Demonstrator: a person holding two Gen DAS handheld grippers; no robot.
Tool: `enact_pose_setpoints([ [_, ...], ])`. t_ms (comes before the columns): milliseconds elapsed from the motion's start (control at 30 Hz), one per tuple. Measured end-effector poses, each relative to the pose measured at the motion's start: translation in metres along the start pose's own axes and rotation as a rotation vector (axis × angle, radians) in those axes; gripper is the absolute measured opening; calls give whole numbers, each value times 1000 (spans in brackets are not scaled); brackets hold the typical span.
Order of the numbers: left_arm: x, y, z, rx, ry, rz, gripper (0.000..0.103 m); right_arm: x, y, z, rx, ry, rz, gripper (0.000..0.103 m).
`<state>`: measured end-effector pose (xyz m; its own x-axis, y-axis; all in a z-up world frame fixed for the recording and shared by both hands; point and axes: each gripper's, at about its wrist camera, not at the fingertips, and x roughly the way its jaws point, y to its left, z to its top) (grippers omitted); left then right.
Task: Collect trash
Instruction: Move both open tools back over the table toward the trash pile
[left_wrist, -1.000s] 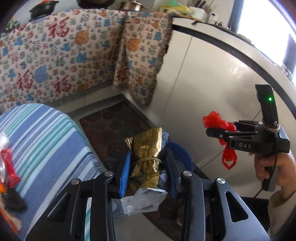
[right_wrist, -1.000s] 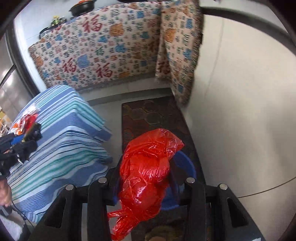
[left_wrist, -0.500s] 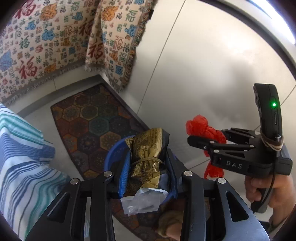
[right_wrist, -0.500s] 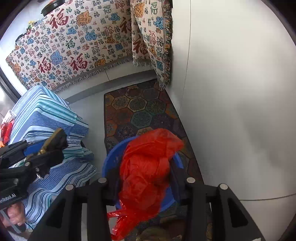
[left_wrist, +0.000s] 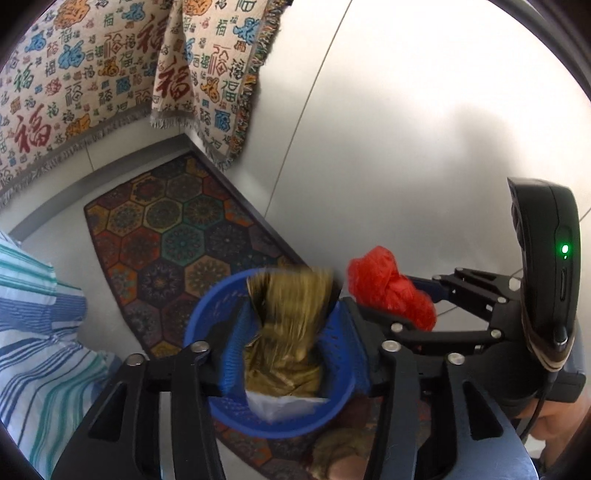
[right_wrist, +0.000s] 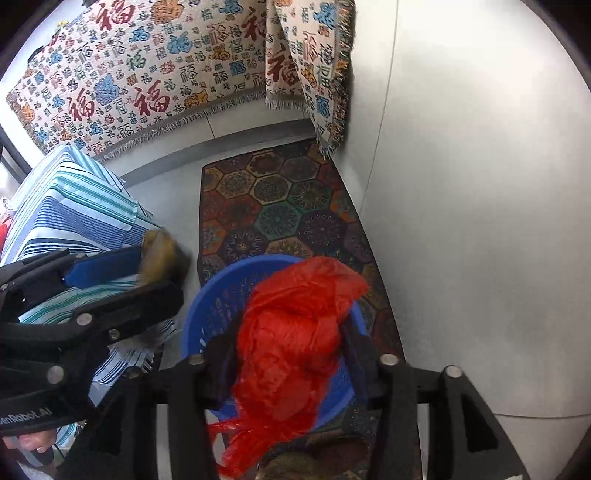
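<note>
Wrapper (left_wrist: 288, 325) now over basket (left_wrist: 207, 317), rug (left_wrist: 166, 236)

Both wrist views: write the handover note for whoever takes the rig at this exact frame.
Left gripper: fingers apart, gold wrapper between them, blurred; grip unclear.
Right gripper: shut on red plastic bag.
Blue basket sits on the patterned mat; both grippers are over it.
Done: both pieces brought to the basket.
Left: let both go into the basket. More litter seems to lie on the striped table, barely visible at the frame edge.
</note>
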<state>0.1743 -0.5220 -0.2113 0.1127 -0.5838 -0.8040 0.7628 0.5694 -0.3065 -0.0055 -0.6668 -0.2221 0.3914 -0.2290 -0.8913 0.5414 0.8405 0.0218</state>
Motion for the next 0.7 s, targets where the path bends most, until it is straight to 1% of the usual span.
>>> enact_pose_setpoints([
  [33, 2, 1, 1, -1, -2, 1, 65, 1, -2, 0, 7, 0, 6, 62],
  [67, 2, 1, 1, -1, -6, 3, 66, 1, -3, -1, 11, 0, 7, 63],
  [200, 0, 1, 3, 2, -10, 0, 66, -1, -4, -1, 9, -5, 6, 63],
  [333, -22, 4, -2, 18, -53, 14, 67, -17, -2, 0, -2, -38, 0, 63],
  [400, -42, 7, -8, 27, -87, 33, 70, -33, 3, 0, -11, -72, 0, 63],
  [533, -92, 22, -25, 18, -145, 66, 71, -72, 23, 1, -42, -166, 0, 63],
  [600, -128, 32, -39, 11, -179, 94, 72, -93, 38, 1, -70, -218, 4, 63],
  [700, -180, 49, -63, 1, -232, 147, 78, -121, 67, -2, -119, -300, 2, 63],
])
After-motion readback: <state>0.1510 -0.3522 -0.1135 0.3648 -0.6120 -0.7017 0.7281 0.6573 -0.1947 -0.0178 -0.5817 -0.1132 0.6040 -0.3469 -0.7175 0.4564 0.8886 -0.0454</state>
